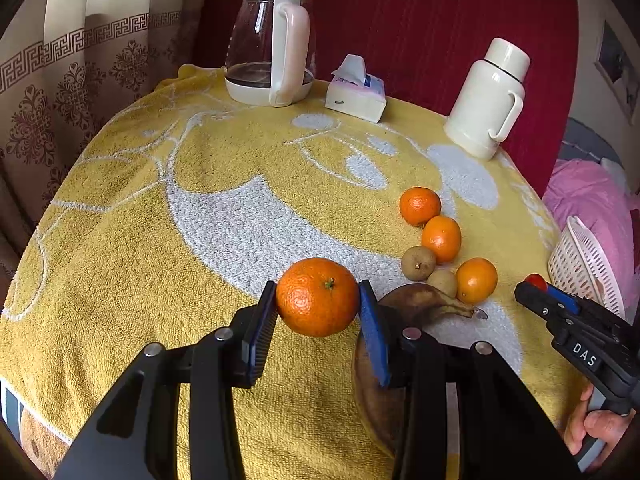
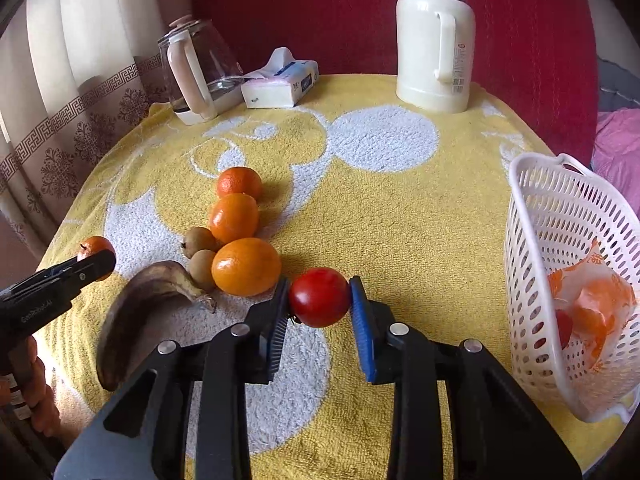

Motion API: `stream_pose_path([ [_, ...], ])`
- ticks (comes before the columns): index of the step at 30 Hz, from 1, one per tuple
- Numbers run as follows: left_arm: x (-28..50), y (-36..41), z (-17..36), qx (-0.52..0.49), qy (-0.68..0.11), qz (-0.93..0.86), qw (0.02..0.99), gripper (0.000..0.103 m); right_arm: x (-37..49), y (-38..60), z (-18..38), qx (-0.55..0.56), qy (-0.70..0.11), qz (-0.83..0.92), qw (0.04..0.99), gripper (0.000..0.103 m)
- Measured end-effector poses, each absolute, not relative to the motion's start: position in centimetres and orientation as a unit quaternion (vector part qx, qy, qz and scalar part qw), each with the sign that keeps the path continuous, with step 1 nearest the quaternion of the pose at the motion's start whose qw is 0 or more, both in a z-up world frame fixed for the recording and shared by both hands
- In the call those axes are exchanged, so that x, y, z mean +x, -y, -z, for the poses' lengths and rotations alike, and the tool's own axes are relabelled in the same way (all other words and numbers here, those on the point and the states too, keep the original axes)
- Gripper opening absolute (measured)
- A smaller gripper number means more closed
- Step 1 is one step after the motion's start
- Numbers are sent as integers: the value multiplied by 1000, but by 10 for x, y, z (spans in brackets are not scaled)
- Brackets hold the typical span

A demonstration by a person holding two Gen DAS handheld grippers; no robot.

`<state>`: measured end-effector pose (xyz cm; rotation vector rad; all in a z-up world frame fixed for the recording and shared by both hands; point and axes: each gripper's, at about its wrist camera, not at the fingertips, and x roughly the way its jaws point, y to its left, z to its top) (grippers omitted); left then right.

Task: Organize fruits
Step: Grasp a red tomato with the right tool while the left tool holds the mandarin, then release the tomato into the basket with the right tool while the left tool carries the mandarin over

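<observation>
Two claws: both are loaded, each pinching one fruit above the towel-covered surface (image 1: 120, 208).
Left claw (image 1: 318, 304): its pads press both sides of a mandarin (image 1: 317, 297), lifted clear of the towel.
Right claw (image 2: 319, 300): clamped on a red tomato (image 2: 319, 297), held just beside the nearest loose orange fruit.
Loose fruit: three orange fruits (image 2: 234, 217) lie in a touching row, with two small brown fruits (image 2: 199, 242) tucked against their left side in the right wrist view.
Banana (image 2: 136, 312): very dark and overripe, lying on the towel with its stem pointing at the brown fruits; in the left wrist view it sits partly behind the left claw's right finger.
Basket (image 2: 532, 216): white, perforated, tipped on its side at the right edge of the surface, holding an orange-printed bag and something red; well apart from the fruit cluster.
Far edge: a glass kettle (image 1: 270, 46), a tissue pack (image 1: 356, 94) and a cream thermos (image 1: 486, 100) stand in a line, far from both claws.
Backdrop: a red cushion or chair back (image 1: 420, 20) and patterned curtains (image 1: 60, 80).
</observation>
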<state>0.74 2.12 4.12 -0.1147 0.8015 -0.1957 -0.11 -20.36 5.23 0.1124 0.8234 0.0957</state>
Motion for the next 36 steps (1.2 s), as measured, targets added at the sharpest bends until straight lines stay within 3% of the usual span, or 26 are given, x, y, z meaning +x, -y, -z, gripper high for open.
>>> stream_pose_path([
  [14,-7,1,-58,-41,-376,113,919,41,-50,262,-108,94,-316,6,944,31],
  [26,-18,27,-67,-26,-371,133,919,41,-78,335,-93,129,-318,95,935,31],
  [29,-20,33,-69,-20,-370,135,919,41,-80,343,-89,137,-319,102,932,37],
  [31,-22,36,-71,-18,-370,137,919,41,-83,347,-88,141,-314,106,933,50],
  [36,-23,50,-75,-16,-375,148,915,41,-87,353,-87,146,-310,108,933,50],
])
